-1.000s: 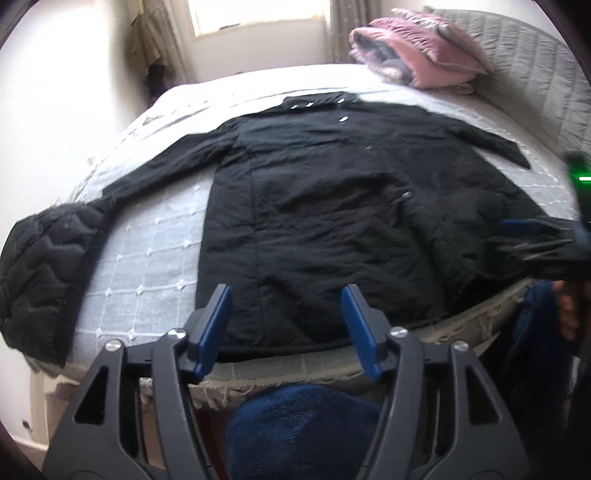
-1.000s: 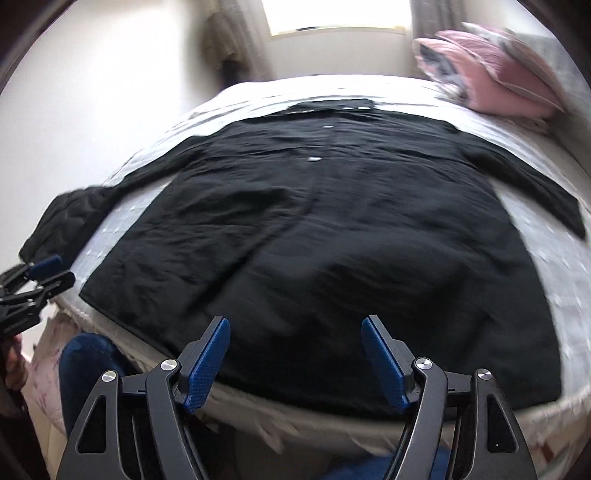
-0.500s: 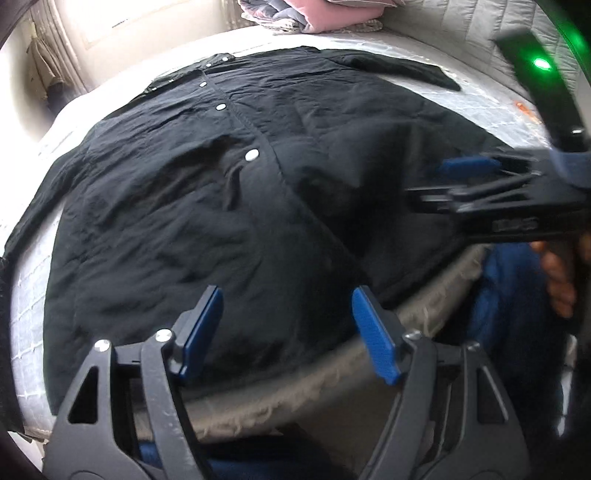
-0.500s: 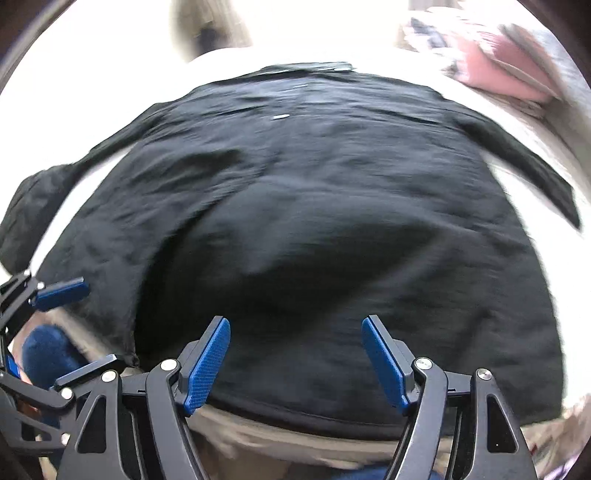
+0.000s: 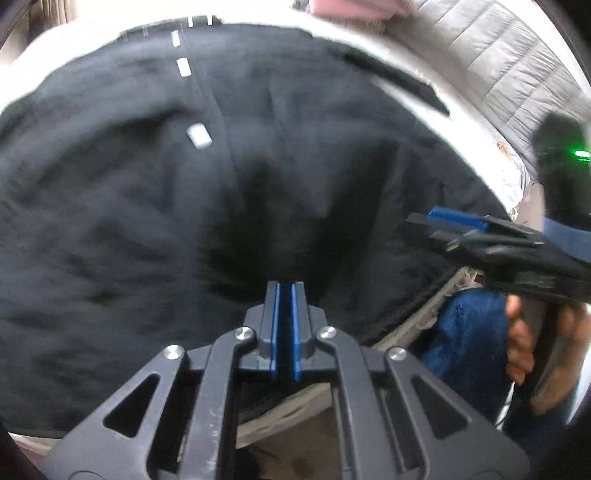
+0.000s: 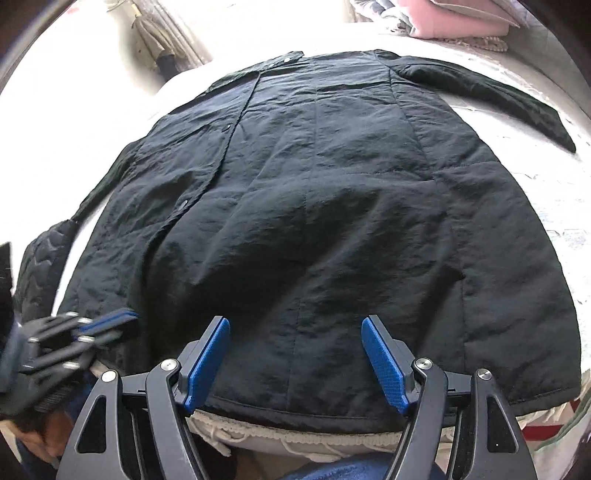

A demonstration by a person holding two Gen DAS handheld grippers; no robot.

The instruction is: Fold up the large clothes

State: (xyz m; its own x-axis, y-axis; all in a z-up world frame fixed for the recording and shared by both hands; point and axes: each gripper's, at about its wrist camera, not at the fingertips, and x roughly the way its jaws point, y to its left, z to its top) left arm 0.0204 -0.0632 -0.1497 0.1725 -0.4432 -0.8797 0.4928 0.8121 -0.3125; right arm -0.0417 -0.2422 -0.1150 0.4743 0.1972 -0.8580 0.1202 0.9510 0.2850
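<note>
A: Where's the garment?

B: Black coat (image 6: 332, 206) lies spread flat on the bed (image 6: 554, 206), front up, collar at the far end, hem at the near edge. Snap placket runs down the left of centre in my right wrist view. Its right-hand sleeve (image 6: 491, 92) lies stretched out on the bedding, angled away from the body.

A: Left gripper?

B: My left gripper (image 5: 284, 291) has its blue pads pressed together right at the hem area. That view is blurred, so I can't tell whether fabric is pinched between them. From the right wrist camera it sits at the coat's near-left corner (image 6: 118, 321), pads together there too.

A: Right one?

B: Right gripper (image 6: 295, 354) is spread wide, blue fingers (image 6: 207, 358) either side of the hem's middle, nothing between them, hovering just above the coat. In the left view it shows from the side at the right (image 5: 458, 225).

A: Anything else?

B: Quilted black jacket (image 6: 40, 266) bunched at the bed's left edge, near the coat's other sleeve. Pink pillows (image 6: 458, 18) at the headboard end. Lace-trimmed bed skirt (image 6: 295, 439) under the hem.
</note>
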